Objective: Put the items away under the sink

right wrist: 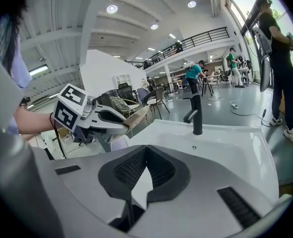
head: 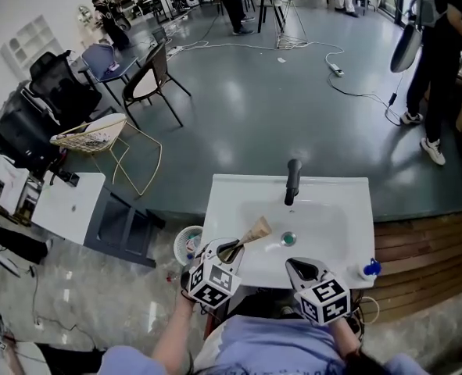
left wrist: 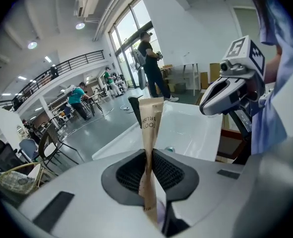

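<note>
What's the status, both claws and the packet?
Left claw shut on toothbrush packet, above sink. Right claw shut, empty. Faucet beyond, not touching.

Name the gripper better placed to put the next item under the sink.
Left. The left gripper has its jaws shut on the brown paper toothbrush packet, held above the white sink. The right gripper has its jaws together, nothing between them.
</note>
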The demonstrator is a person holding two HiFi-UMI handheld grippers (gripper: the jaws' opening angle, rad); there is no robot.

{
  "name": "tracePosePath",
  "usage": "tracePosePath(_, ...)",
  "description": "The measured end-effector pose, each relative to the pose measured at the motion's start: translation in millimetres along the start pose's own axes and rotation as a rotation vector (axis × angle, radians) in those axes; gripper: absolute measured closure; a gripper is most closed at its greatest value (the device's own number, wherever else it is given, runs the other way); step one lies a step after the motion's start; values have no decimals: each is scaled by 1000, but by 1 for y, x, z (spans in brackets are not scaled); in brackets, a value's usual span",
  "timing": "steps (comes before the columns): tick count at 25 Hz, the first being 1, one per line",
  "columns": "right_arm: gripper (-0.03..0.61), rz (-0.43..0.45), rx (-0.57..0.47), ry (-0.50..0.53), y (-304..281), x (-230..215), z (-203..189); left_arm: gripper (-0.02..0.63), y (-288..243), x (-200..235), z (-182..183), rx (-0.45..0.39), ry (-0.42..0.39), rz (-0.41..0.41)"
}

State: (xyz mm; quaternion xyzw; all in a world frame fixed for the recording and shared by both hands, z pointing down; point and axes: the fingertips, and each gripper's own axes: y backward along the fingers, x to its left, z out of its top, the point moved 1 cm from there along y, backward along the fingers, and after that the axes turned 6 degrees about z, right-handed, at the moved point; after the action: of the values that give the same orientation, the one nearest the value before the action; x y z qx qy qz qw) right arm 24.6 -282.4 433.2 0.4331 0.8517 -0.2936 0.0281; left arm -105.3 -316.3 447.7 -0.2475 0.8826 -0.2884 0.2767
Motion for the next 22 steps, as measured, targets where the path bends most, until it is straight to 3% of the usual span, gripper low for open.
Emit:
tracePosePath(14, 565, 101, 62, 85, 46, 47, -55, 558, 72, -92, -46, 87, 209, 86)
tracePosePath(22, 565, 119, 70, 76, 58, 60, -77, 558, 90, -127, -63, 139, 236, 85)
